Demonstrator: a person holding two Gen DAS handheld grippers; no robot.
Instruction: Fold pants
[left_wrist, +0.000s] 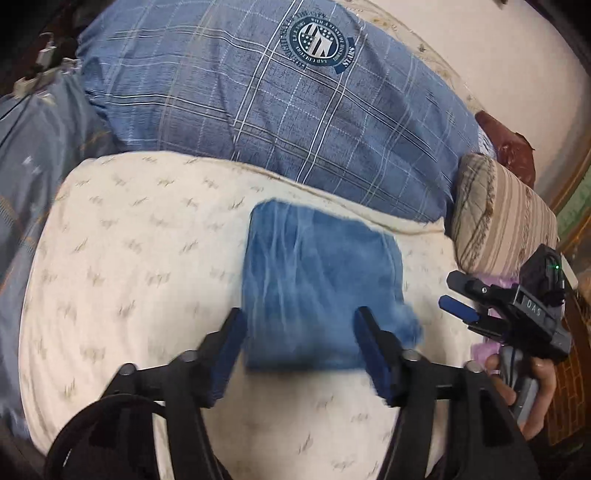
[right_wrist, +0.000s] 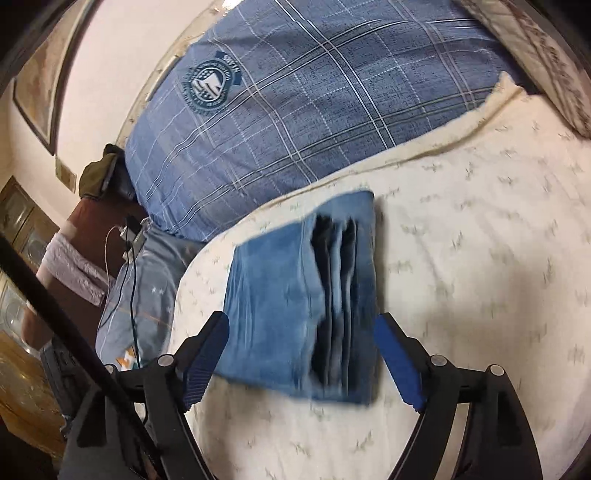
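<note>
Folded blue pants (left_wrist: 321, 284) laid on cream bedding (left_wrist: 129, 258) — framed ahead between left gripper (left_wrist: 299, 354) prongs, spread wide, nothing held, right gripper (right_wrist: 301, 360) likewise gaping — plaid pillow (left_wrist: 277, 110) seen beyond.

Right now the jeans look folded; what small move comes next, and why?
Probably just draw both grippers back. The jeans lie as a compact stacked bundle on the cream cover, and the left gripper and right gripper are open, holding nothing.

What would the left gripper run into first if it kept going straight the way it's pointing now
Most likely the folded blue pants on the cream bed cover. The open left gripper points straight at them, fingers either side of the near edge, though the remaining gap is unclear.
</note>
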